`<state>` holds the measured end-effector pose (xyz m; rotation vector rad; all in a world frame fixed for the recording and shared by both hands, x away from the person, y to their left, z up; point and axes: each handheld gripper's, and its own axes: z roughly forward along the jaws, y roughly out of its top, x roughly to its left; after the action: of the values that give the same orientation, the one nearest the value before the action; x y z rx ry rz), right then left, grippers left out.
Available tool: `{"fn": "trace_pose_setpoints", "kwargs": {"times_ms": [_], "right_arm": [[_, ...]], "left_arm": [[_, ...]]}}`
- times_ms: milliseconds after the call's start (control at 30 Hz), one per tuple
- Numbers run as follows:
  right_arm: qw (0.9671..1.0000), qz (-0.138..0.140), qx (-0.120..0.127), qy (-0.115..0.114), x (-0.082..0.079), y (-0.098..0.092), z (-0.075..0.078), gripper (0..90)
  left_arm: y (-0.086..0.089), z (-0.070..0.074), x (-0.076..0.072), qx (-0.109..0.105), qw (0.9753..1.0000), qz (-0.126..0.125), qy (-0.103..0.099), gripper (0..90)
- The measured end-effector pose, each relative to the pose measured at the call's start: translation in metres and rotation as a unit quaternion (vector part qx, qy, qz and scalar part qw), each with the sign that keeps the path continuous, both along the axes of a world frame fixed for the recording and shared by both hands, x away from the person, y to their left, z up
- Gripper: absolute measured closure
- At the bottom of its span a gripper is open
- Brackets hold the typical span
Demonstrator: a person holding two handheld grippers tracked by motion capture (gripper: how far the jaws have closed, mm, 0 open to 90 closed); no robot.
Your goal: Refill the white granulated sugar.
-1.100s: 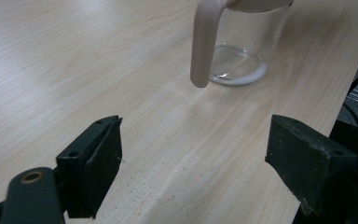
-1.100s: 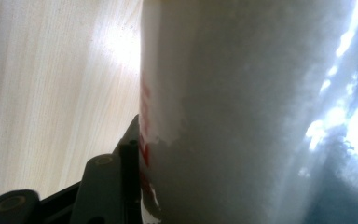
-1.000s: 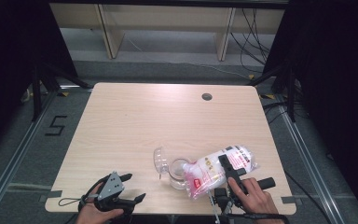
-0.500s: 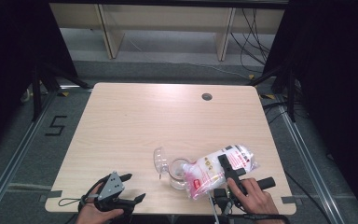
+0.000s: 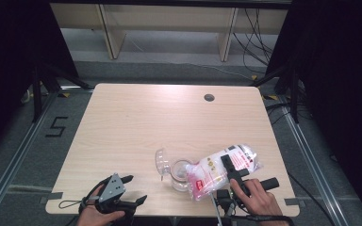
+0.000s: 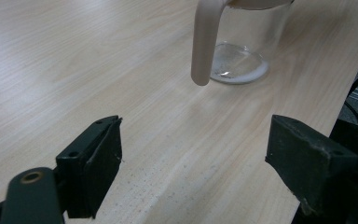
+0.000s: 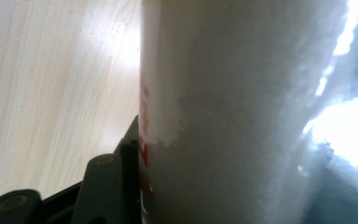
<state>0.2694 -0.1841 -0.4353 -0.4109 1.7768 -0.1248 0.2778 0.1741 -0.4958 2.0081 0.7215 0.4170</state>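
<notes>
So the right gripper [image 5: 231, 170] has its black jaws clamped on a clear plastic bag of white powder with red print [image 5: 219, 170], tipped over so its lower end sits right above the mouth of the clear glass jar [image 5: 181, 175]. In the right gripper view the bag [image 7: 242, 112] is jammed right up against the one jaw I can see, at the lower left, with the pale wooden table [image 7: 51, 84] off to the left of it. The jar's round clear lid [image 5: 161, 161] stands flipped open, on the side away from the bag.

The left gripper [image 5: 122, 197] sits near the table's front edge with its jaws spread wide and nothing between them. In its own view the jar [image 6: 247, 42] stands well ahead of the jaws, beige handle [image 6: 205, 42] facing them, with a thin layer of white powder [image 6: 240, 74] on the bottom.
</notes>
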Motion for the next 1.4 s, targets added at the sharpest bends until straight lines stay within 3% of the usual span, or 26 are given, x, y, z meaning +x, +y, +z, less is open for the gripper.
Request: {"fn": "trace_pose_setpoints", "kwargs": {"times_ms": [67, 100, 133, 267, 333, 367, 433, 467, 567, 600, 867, 933, 967, 1233, 1267, 1300, 1333, 1367, 1400], "right_arm": [[1.0, 0.0, 0.0, 0.001, 0.0001, 0.0001, -0.0001, 49.5], [1.0, -0.006, 0.003, 0.001, -0.0009, -0.0005, -0.0014, 49.5], [1.0, -0.006, 0.005, 0.003, -0.0005, -0.0003, -0.0017, 49.5], [0.9999, 0.002, -0.012, -0.001, -0.0002, 0.002, -0.0009, 49.6], [0.9999, 0.0, -0.011, 0.001, -0.0008, 0.0015, -0.0001, 49.7], [0.9999, -0.012, 0.006, 0.003, -0.0019, 0.0, -0.0017, 49.7], [0.9999, 0.004, -0.015, -0.003, -0.0004, 0.0013, 0.0022, 49.8], [0.9999, -0.01, 0.014, 0.001, -0.0016, -0.0012, -0.0014, 49.8], [0.9999, -0.007, 0.007, 0.001, -0.0007, -0.001, -0.0006, 49.8], [0.9999, 0.005, -0.012, -0.003, 0.0005, 0.0004, 0.0016, 49.9], [0.9999, -0.01, 0.012, 0.002, -0.0002, -0.0017, -0.0042, 50.1], [0.9999, -0.009, 0.009, 0.0, -0.0002, -0.0012, -0.0036, 50.1], [1.0, -0.002, -0.003, -0.003, 0.0002, -0.0002, -0.0015, 50.1], [0.9999, 0.007, -0.011, -0.007, 0.0002, 0.0009, 0.0012, 50.3], [0.9999, -0.006, 0.01, -0.004, -0.0012, -0.0009, -0.0013, 50.3], [0.9999, -0.006, 0.01, -0.004, -0.0012, -0.0009, -0.0013, 50.3], [1.0, -0.004, 0.007, -0.005, -0.0013, -0.0008, -0.0008, 50.3], [0.9998, 0.009, -0.013, -0.009, -0.0001, 0.0007, 0.0022, 50.4], [0.9999, 0.004, -0.009, -0.008, -0.0007, 0.0002, 0.0017, 50.4]], "left_arm": [[0.0009, 0.0, 0.0, 0.006, 1.0, 0.003, 0.002, 17.9], [-0.0009, -0.0011, -0.0014, -0.01, 0.9998, 0.012, 0.011, 17.9], [-0.0006, -0.0011, -0.0012, -0.008, 0.9999, 0.011, 0.011, 17.9], [-0.0009, -0.0012, -0.0013, -0.008, 0.9998, 0.012, 0.01, 17.9], [-0.0008, -0.0014, -0.001, -0.009, 0.9998, 0.011, 0.012, 17.9], [-0.0009, -0.0015, -0.001, -0.008, 0.9998, 0.011, 0.012, 17.9], [-0.0008, -0.0015, -0.001, -0.007, 0.9999, 0.01, 0.012, 17.9], [-0.0008, -0.0014, -0.0011, -0.007, 0.9999, 0.01, 0.011, 17.9], [-0.0007, -0.0014, -0.001, -0.008, 0.9999, 0.01, 0.011, 17.9], [-0.0006, -0.0015, -0.0011, -0.008, 0.9999, 0.011, 0.011, 17.9], [-0.0004, -0.0015, -0.0013, -0.008, 0.9999, 0.011, 0.01, 17.9], [-0.0003, -0.0015, -0.0014, -0.008, 0.9998, 0.012, 0.01, 17.9], [-0.0003, -0.0015, -0.0014, -0.008, 0.9998, 0.012, 0.011, 17.9], [-0.0002, -0.0014, -0.0016, -0.007, 0.9998, 0.012, 0.011, 17.9], [-0.0001, -0.0014, -0.0015, -0.007, 0.9998, 0.012, 0.011, 17.9], [-0.0001, -0.0014, -0.0015, -0.007, 0.9998, 0.012, 0.01, 17.9], [-0.0001, -0.0014, -0.0015, -0.007, 0.9998, 0.012, 0.011, 17.9], [-0.0001, -0.0014, -0.0015, -0.007, 0.9998, 0.012, 0.011, 17.8], [-0.0002, -0.0014, -0.0016, -0.008, 0.9998, 0.012, 0.011, 17.9]]}}
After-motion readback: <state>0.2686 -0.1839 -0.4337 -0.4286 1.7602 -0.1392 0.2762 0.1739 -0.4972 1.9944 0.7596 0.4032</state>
